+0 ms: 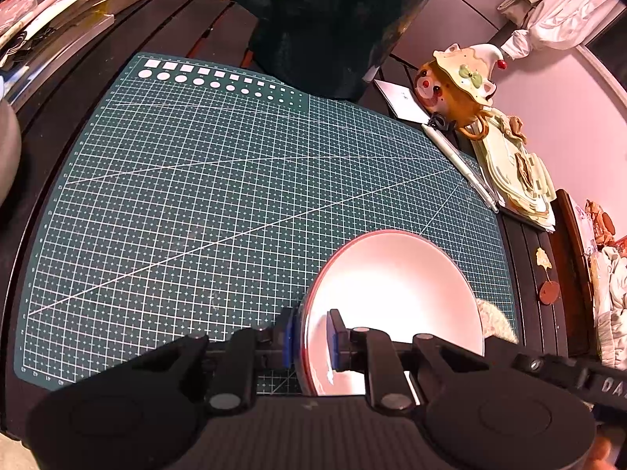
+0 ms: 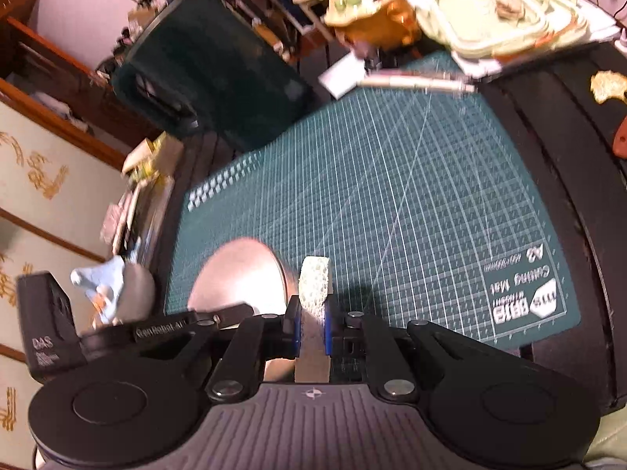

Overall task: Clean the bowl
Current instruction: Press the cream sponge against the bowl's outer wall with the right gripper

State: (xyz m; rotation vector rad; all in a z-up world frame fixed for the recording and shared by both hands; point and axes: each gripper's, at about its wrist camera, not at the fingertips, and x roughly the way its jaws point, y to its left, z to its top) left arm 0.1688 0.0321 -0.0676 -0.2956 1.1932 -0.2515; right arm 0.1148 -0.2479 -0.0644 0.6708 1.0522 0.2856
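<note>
I am holding the bowl steady in my left jaws so the sponge squeezed in my right jaws can rub it.

glossy smooth bowl, rough porous sponge.

The bowl is sitting tilted over the cutting mat's near right part, the sponge lying just beyond its right rim; a pen is lying along the mat's right edge.
</note>
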